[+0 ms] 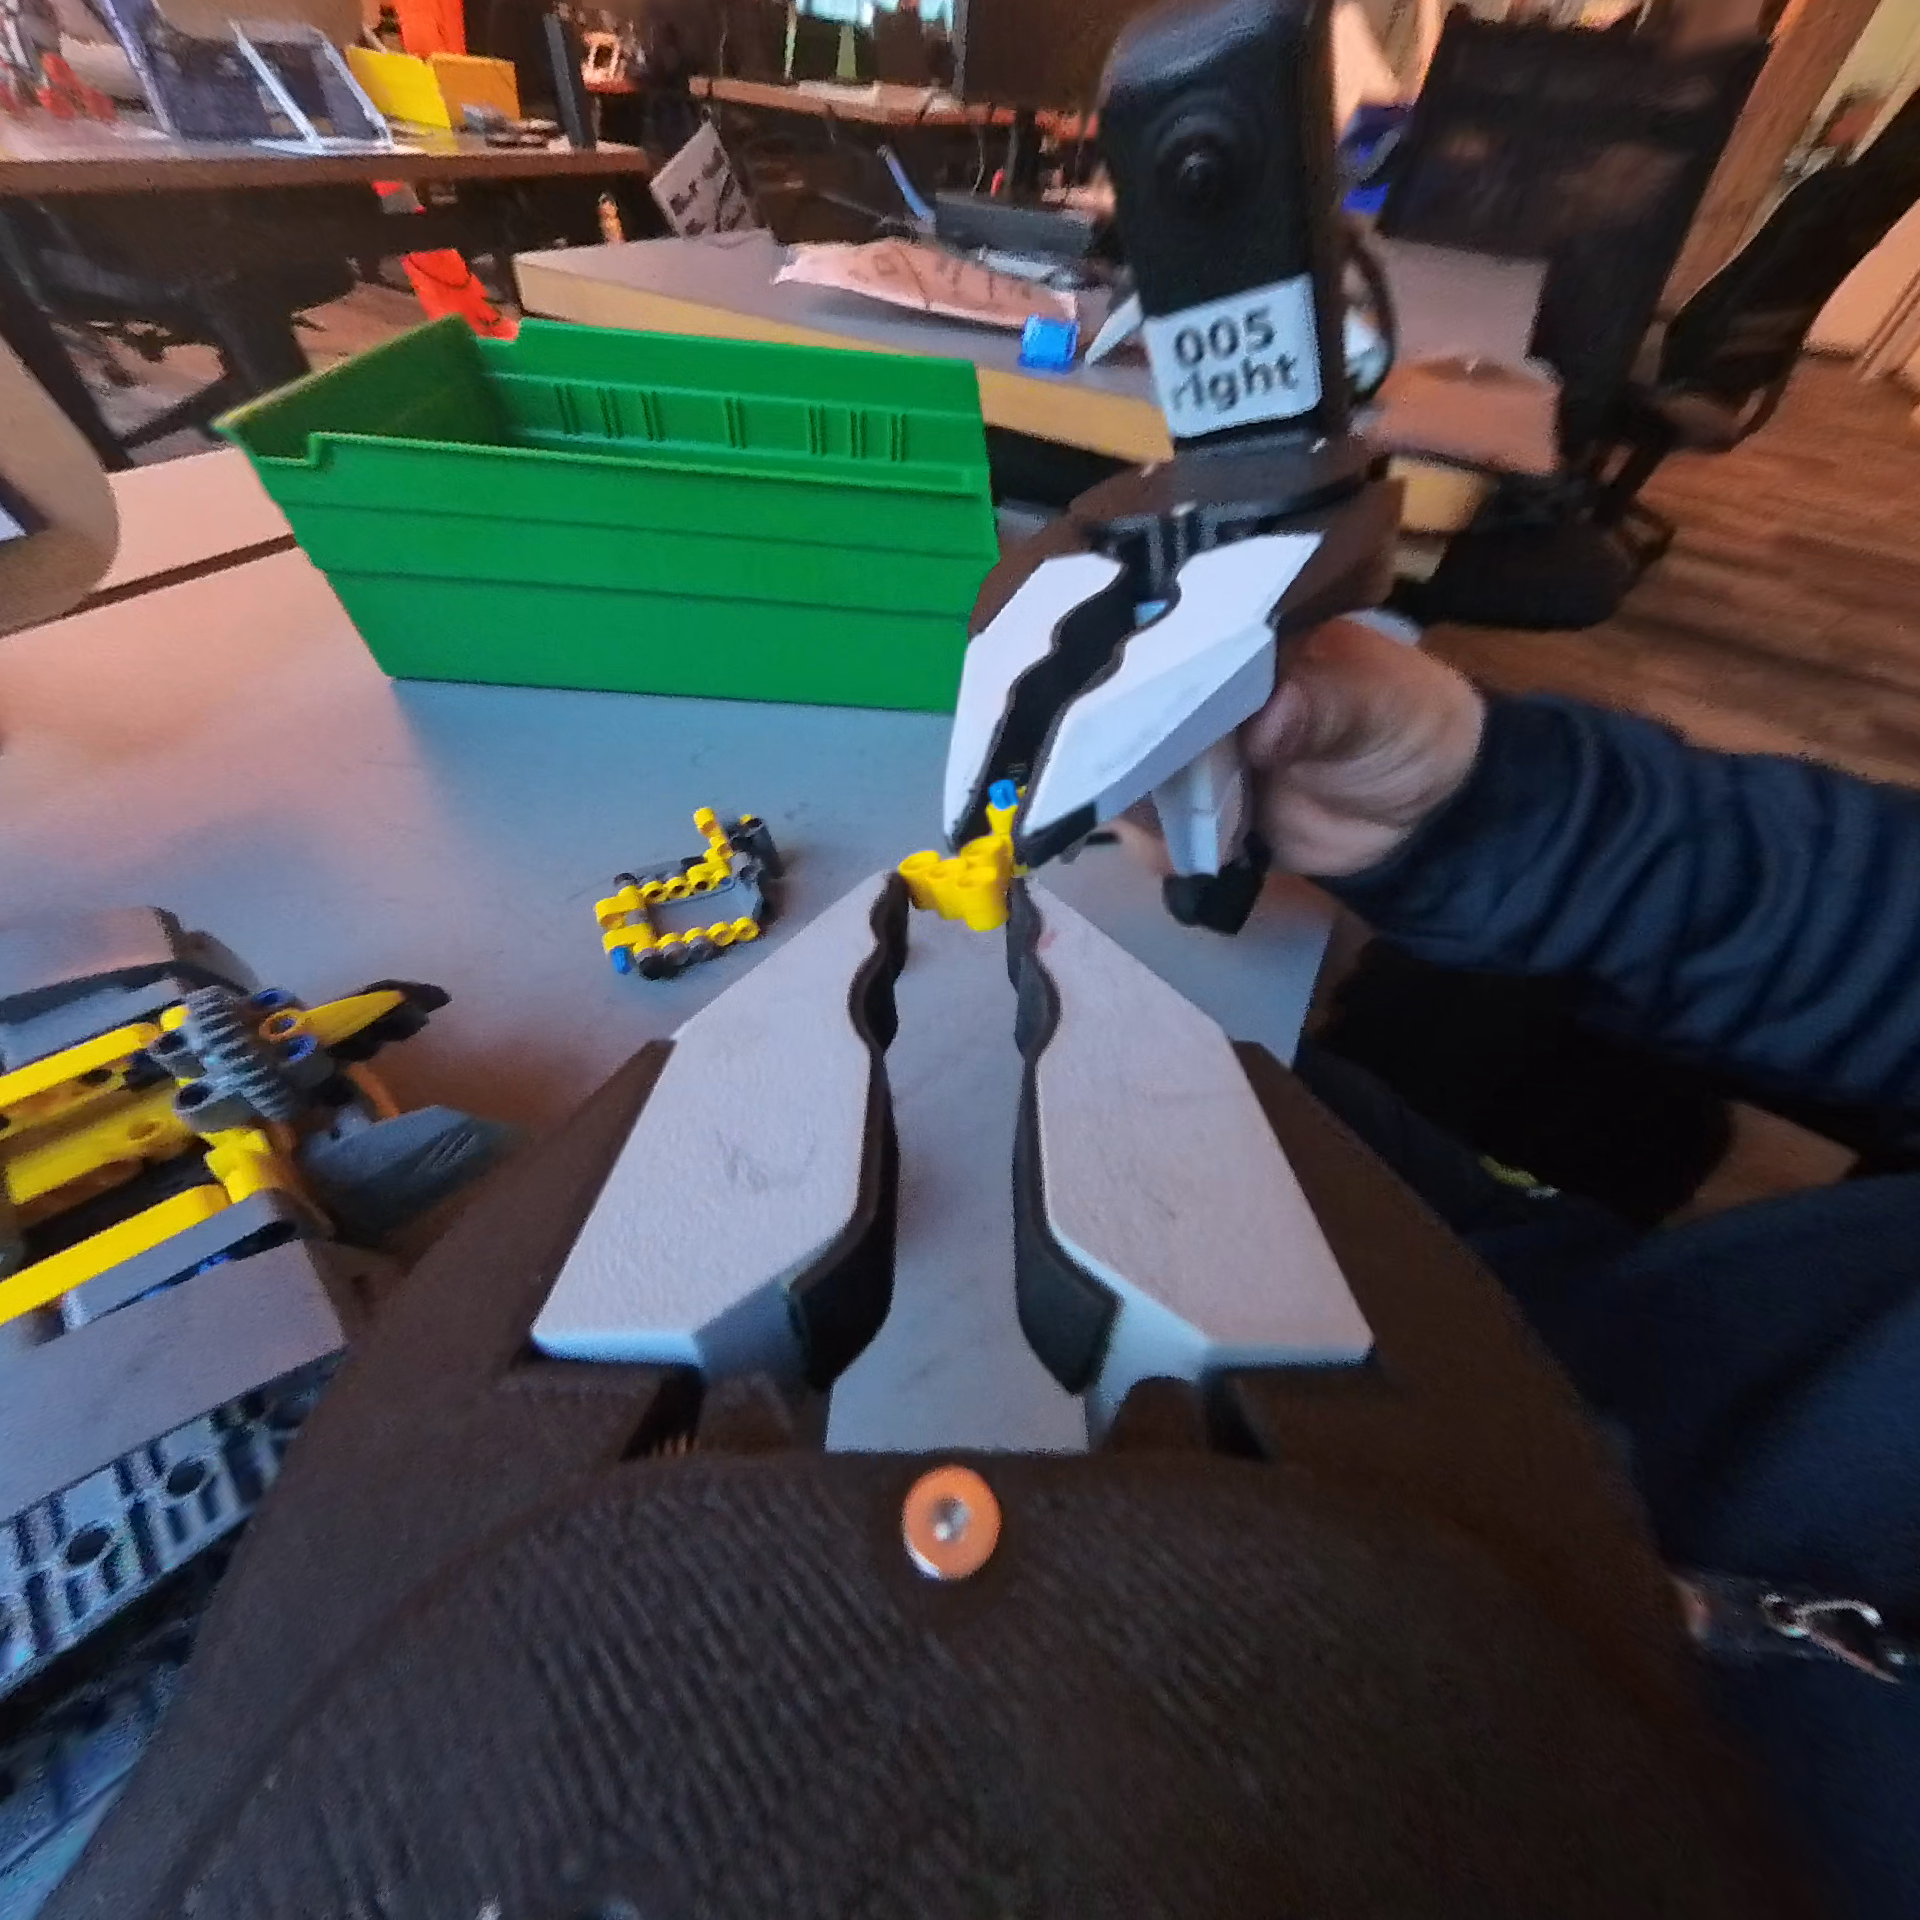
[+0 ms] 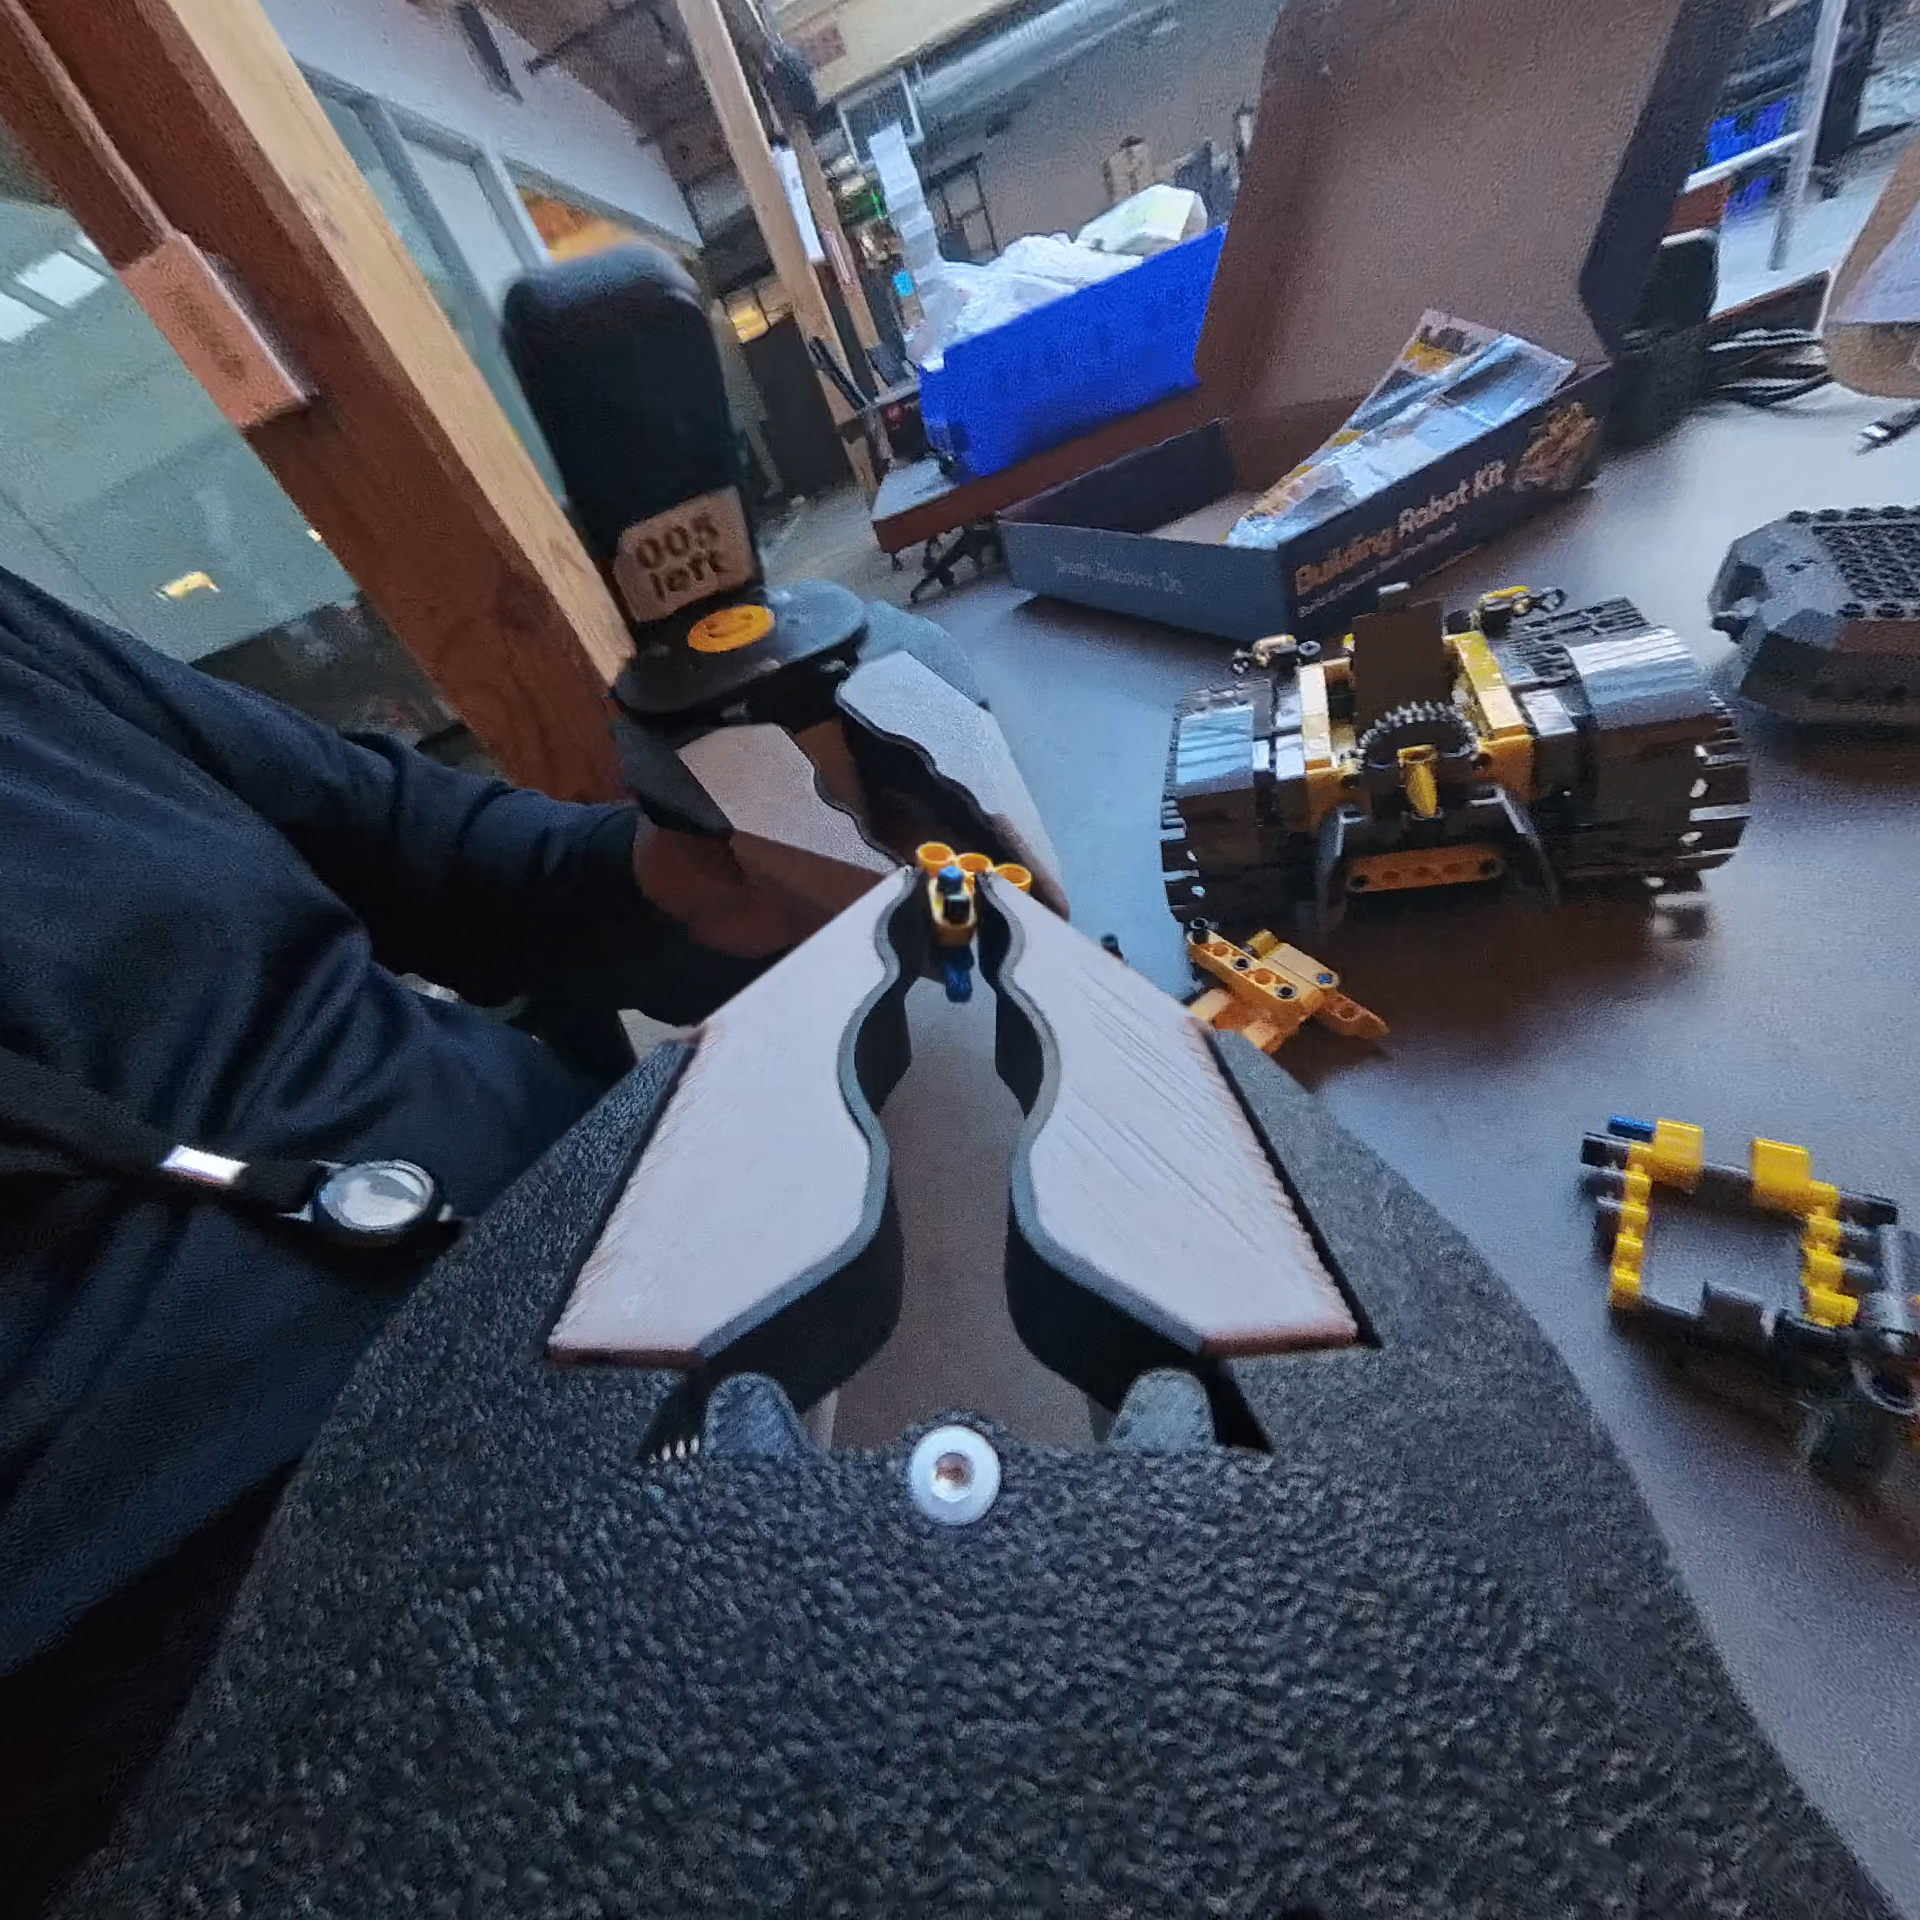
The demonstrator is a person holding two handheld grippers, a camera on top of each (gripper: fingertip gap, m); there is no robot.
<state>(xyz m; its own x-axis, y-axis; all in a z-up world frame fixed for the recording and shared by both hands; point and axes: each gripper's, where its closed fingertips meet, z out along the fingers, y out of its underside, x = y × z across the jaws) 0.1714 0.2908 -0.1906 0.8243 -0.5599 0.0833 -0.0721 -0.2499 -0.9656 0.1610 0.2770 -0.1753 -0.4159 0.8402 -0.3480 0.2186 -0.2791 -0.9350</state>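
We pinch a small yellow brick piece [image 1: 961, 883] between both tongs: our left gripper [image 1: 956, 902] grips it at twelve o'clock, our right gripper [image 2: 951, 914] clamps its blue-pinned end. A yellow-grey frame [image 1: 686, 899] lies at ten o'clock, before a green bin [image 1: 644, 561].

The left gripper [image 1: 954, 894], with pale wedge-shaped fingers and wavy black pads, pointed forward, its tips nearly closed. The right gripper [image 2: 951, 894], of the same build, met it tip to tip from above. A bare hand [image 1: 1351, 748] in a dark sleeve gripped the right handle.
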